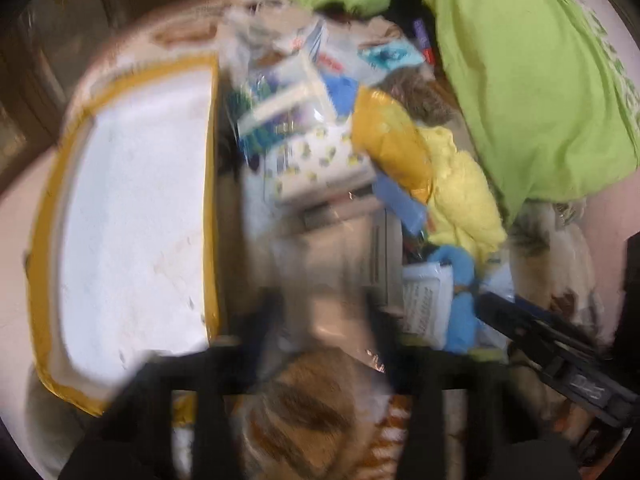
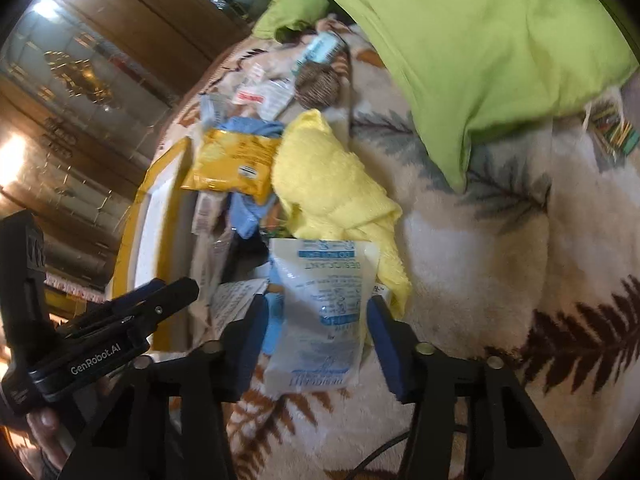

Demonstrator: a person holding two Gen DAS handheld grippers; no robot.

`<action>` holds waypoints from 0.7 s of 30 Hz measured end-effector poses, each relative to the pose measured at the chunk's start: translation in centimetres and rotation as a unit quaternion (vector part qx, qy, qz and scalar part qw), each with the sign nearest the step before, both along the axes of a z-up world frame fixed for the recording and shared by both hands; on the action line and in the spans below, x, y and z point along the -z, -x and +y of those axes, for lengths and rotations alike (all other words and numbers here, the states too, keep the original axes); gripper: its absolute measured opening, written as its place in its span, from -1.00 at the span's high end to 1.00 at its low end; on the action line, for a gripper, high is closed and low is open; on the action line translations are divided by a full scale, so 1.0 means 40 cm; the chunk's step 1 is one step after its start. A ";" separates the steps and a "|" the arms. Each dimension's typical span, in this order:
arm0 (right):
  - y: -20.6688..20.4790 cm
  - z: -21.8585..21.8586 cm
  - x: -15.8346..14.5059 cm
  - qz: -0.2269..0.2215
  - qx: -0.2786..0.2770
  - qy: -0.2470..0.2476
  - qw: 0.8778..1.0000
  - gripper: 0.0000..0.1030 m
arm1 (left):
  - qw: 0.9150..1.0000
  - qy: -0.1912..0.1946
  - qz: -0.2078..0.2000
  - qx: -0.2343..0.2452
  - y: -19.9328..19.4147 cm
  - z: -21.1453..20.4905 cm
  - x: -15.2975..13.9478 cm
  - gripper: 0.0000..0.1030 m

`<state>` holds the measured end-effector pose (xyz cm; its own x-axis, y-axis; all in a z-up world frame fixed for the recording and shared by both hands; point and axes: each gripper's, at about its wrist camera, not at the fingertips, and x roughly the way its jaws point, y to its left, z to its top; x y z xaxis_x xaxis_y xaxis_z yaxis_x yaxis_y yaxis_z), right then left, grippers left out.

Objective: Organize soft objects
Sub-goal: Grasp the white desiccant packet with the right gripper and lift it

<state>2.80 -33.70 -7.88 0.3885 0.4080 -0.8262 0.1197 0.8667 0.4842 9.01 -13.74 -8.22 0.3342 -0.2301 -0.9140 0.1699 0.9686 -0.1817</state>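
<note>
The white desiccant packet (image 2: 320,312) lies flat on the fern-patterned blanket (image 2: 500,240), squarely between the two blue pads of the right gripper (image 2: 318,338). Its long axis runs along the line of the fingers, away from the camera, so its two long edges face the pads. The right fingers stand apart, one on each side of the packet, with a visible gap at both edges; nothing is pinched yet. This hand is clearly the nearer to the packet, and by my judgement the coming move is only a closing across the packet's short width.

Just beyond the packet's far end lies the yellow towel (image 2: 332,184), touching or slightly under it. Further out sit the yellow pouch (image 2: 232,160), a blue cloth (image 2: 246,210) and the brown yarn ball (image 2: 318,84), with small paper sachets near it. The green pillow (image 2: 472,52) fills the far right side of the bed.

To the left of the heap lies the yellow-rimmed white tray (image 1: 120,220), with nothing seen in it, likely where sorted things go. The left gripper (image 1: 320,320) hovers near the tray's edge over the pile of packets; its view is blurred by motion, and its fingers appear spread with nothing visibly held, though I cannot tell for sure.
</note>
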 end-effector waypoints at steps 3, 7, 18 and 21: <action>-0.005 0.004 0.011 0.004 0.011 -0.005 1.000 0.10 | 0.999 0.032 -0.032 -0.021 0.019 0.039 -0.053 -0.14; -0.001 0.008 0.007 -0.003 0.018 -0.002 1.000 0.14 | 0.999 0.035 -0.040 -0.005 0.025 0.021 -0.052 -0.35; -0.008 0.010 0.001 -0.002 0.008 0.009 1.000 0.15 | 0.997 0.065 0.016 -0.027 -0.031 0.026 0.034 0.76; -0.008 0.013 -0.001 -0.004 0.003 0.012 1.000 0.20 | 0.994 0.108 -0.003 -0.025 -0.008 0.047 -0.001 0.99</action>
